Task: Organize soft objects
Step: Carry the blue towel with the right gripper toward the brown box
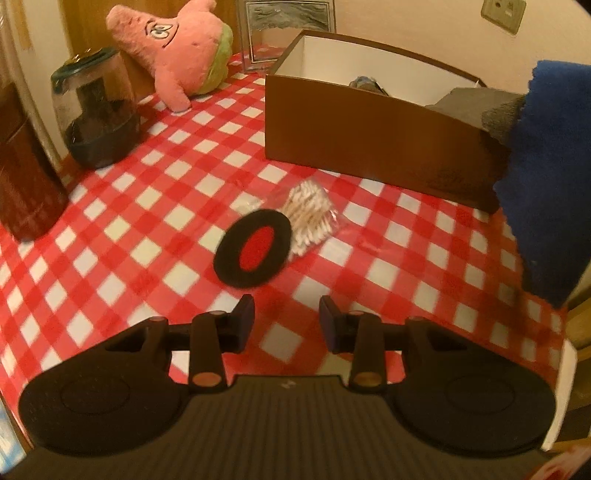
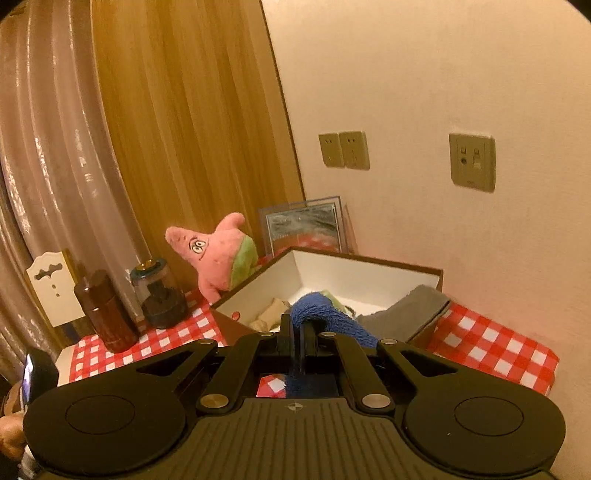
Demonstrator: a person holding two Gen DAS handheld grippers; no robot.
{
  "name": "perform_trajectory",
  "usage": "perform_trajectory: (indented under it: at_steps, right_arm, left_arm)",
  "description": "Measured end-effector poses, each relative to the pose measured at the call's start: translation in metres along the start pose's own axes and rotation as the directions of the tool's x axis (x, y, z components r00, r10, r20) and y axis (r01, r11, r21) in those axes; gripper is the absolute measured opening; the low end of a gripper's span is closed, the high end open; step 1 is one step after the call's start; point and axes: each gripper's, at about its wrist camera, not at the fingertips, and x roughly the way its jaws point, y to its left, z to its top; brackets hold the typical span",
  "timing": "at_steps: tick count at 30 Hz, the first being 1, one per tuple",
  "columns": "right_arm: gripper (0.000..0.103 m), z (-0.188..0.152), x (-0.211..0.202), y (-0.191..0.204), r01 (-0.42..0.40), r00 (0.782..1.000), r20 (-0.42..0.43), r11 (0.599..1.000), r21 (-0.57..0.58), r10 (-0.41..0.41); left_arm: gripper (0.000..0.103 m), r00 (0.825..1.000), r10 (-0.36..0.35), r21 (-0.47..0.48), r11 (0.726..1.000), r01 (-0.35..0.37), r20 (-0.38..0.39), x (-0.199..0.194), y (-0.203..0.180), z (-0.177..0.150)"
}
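My right gripper (image 2: pixel 300 325) is shut on a blue fluffy cloth (image 2: pixel 325 314) and holds it in the air just in front of the brown box (image 2: pixel 369 266); the cloth hangs at the right of the left wrist view (image 1: pixel 546 177). The box (image 1: pixel 369 136) holds a grey cloth (image 1: pixel 476 107) (image 2: pixel 410 306) and other soft items. My left gripper (image 1: pixel 287 314) is open and empty above the checked tablecloth, just short of a black ring pad (image 1: pixel 255 253) with a red centre. A pink star plush (image 1: pixel 177 48) (image 2: pixel 218 258) leans at the back.
A bag of cotton swabs (image 1: pixel 314 221) lies beside the ring pad. A glass jar (image 1: pixel 96 110) and a dark brown bottle (image 1: pixel 26 177) stand at the left. A picture frame (image 1: pixel 288 29) leans on the wall behind the box. The table edge (image 1: pixel 569 369) is at the right.
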Motion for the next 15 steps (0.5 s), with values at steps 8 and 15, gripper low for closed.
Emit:
perform_trajectory:
  at_steps: [8,15]
  right_arm:
    - [0.002,-0.007,0.010,-0.010,0.040,0.999,-0.033,0.999,0.037,-0.039]
    - [0.002,-0.011,0.014,-0.017,0.073,0.996,-0.056,0.995,0.067,-0.069]
  left_arm:
    - [0.034,1.000,-0.007,0.113,0.994,0.006,0.009,0.044,0.008,0.016]
    - [0.030,1.000,0.001,0.203,0.979,0.003,-0.017,0.071,0.003,0.016]
